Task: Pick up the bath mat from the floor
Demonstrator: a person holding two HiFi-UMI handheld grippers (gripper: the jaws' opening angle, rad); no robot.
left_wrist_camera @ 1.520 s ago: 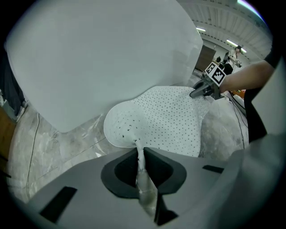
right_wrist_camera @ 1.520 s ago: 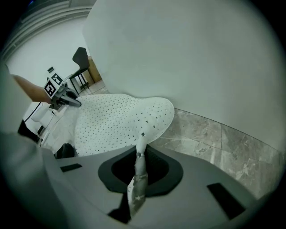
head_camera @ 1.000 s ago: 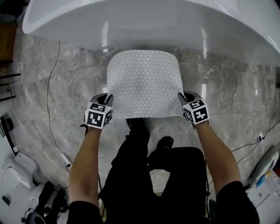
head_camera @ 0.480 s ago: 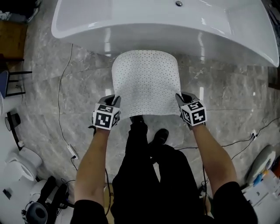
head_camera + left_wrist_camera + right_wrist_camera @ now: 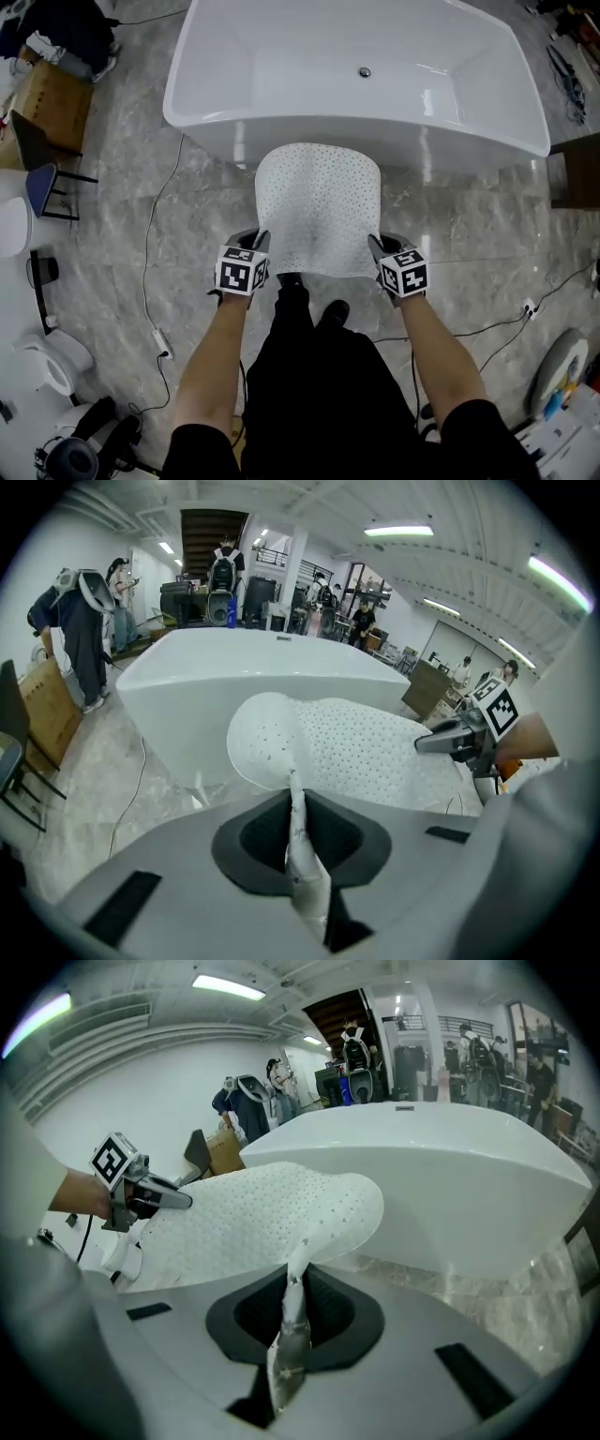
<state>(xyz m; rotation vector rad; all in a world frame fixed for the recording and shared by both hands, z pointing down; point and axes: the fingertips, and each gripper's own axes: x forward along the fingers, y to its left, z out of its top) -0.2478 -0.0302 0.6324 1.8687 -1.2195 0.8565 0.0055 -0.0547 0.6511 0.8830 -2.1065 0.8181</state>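
A white perforated bath mat (image 5: 319, 206) hangs off the floor between my two grippers, its far end curling down in front of the bathtub. My left gripper (image 5: 259, 251) is shut on the mat's near left corner, and in the left gripper view the mat's edge (image 5: 296, 836) is pinched between the jaws. On the near right corner my right gripper (image 5: 377, 251) is shut, with the mat's edge (image 5: 292, 1312) clamped in its jaws. Each gripper view shows the mat (image 5: 366, 752) (image 5: 253, 1218) stretching across to the other gripper (image 5: 459, 742) (image 5: 141, 1194).
A white freestanding bathtub (image 5: 356, 75) stands just beyond the mat on a grey marble floor (image 5: 187, 225). Cables (image 5: 150, 281) run over the floor at left and right. My legs and shoes (image 5: 328, 314) are below the mat. People stand in the background (image 5: 80, 635).
Both grippers have come closer together and risen with the mat; the view has pulled back, so the whole bathtub now shows and the mat hangs higher off the floor.
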